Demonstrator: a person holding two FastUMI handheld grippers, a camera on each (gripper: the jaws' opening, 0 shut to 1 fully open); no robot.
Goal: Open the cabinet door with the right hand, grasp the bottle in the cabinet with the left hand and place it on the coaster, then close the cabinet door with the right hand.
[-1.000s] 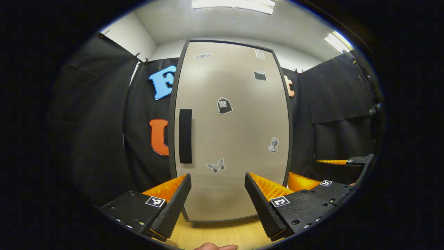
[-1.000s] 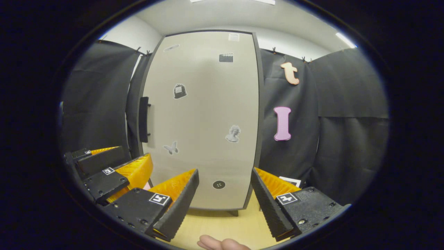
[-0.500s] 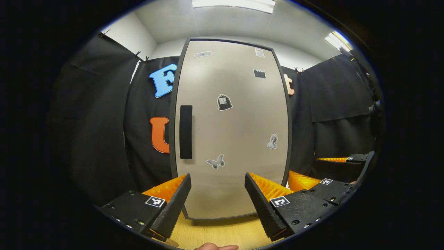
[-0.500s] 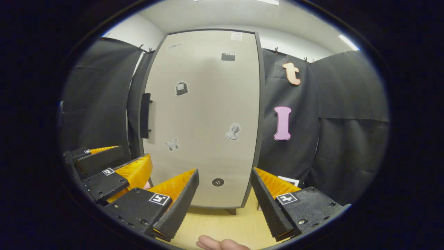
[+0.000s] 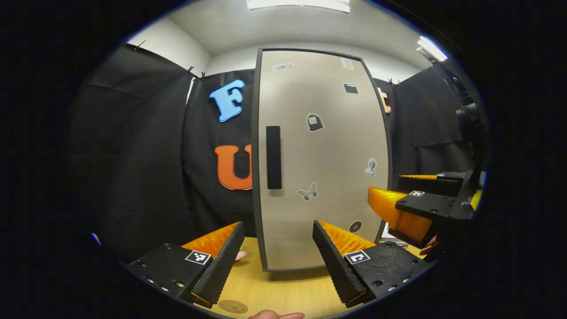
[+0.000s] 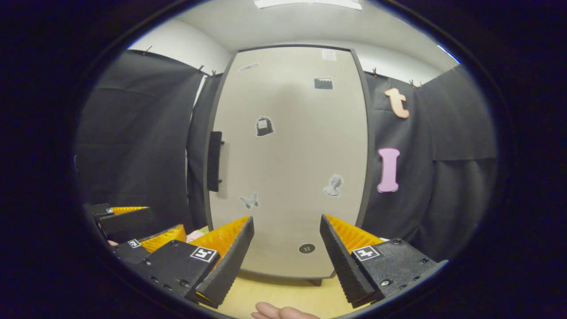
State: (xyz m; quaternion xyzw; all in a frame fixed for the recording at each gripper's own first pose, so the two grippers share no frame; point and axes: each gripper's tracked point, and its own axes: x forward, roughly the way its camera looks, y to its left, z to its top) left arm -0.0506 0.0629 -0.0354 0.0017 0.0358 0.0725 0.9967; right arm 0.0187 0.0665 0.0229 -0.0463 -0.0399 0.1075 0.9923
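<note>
The tall beige cabinet door stands closed in its dark frame, with a black vertical handle near its left edge. The bottle is hidden behind it. My left gripper is open and empty, low in front of the door. A round brown coaster lies on the wooden table just below its left finger. My right gripper hovers open at the right, level with the door's lower half. In the right gripper view, my right gripper is open, facing the door, with the handle up to the left.
The cabinet stands on a light wooden table with black cloth walls on both sides. A small pink object lies left of the cabinet base. The left gripper sits low at the left in the right gripper view. A fingertip shows at the bottom edge.
The cabinet has shifted right in both views as the grippers swung left. The right gripper has risen and come forward. The coaster has come into sight. Both grippers stay open.
</note>
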